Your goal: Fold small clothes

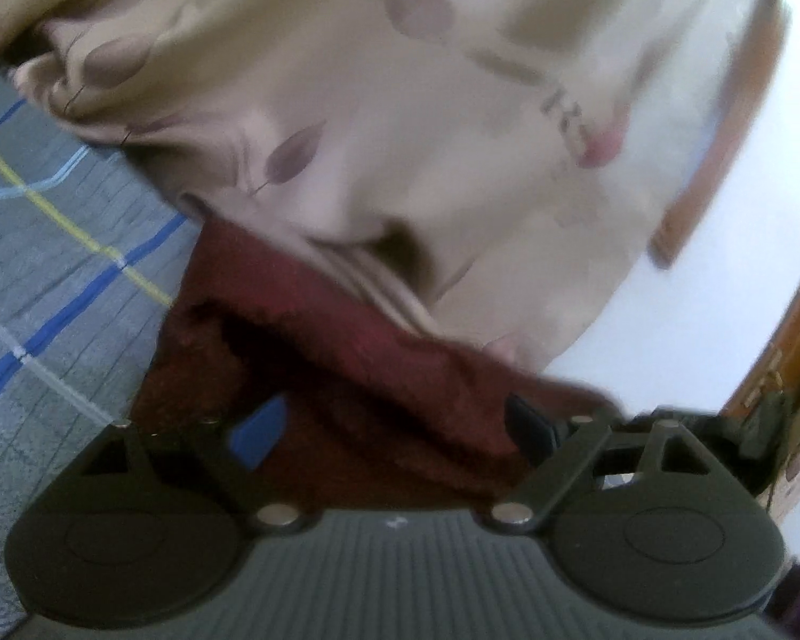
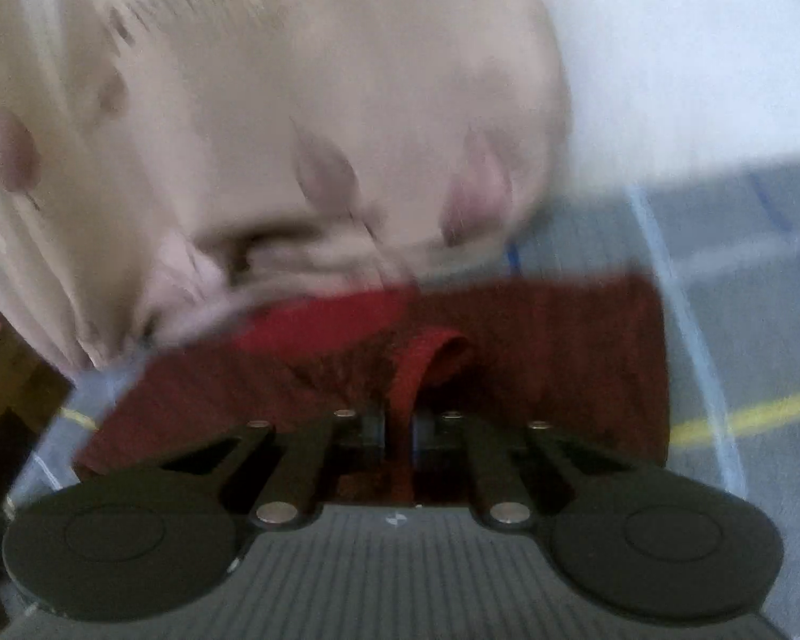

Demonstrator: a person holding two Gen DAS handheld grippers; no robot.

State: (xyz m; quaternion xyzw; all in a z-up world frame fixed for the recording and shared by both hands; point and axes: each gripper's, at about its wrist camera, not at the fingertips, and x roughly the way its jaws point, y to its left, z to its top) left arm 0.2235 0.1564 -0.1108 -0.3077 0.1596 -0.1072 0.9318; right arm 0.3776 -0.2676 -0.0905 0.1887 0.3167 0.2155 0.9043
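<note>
Fold barely begun. Right tool (image 2: pixel 398 434) was clamped on a raised fold of the dark red garment (image 2: pixel 549 352); left tool (image 1: pixel 394 426) gaped wide over it. Garment lay on the plaid bed cover (image 1: pixel 53 245), partly under the cream printed cloth (image 1: pixel 400 106).

Both views are taken from just behind the fingers, aimed forward and downward at very close range. The dark red garment (image 1: pixel 346 373) (image 2: pixel 533 352), cream printed fabric (image 1: pixel 426 122) (image 2: pixel 293 106) and plaid bedsheet (image 1: pixel 53 266) (image 2: pixel 746 320) are shared.
</note>
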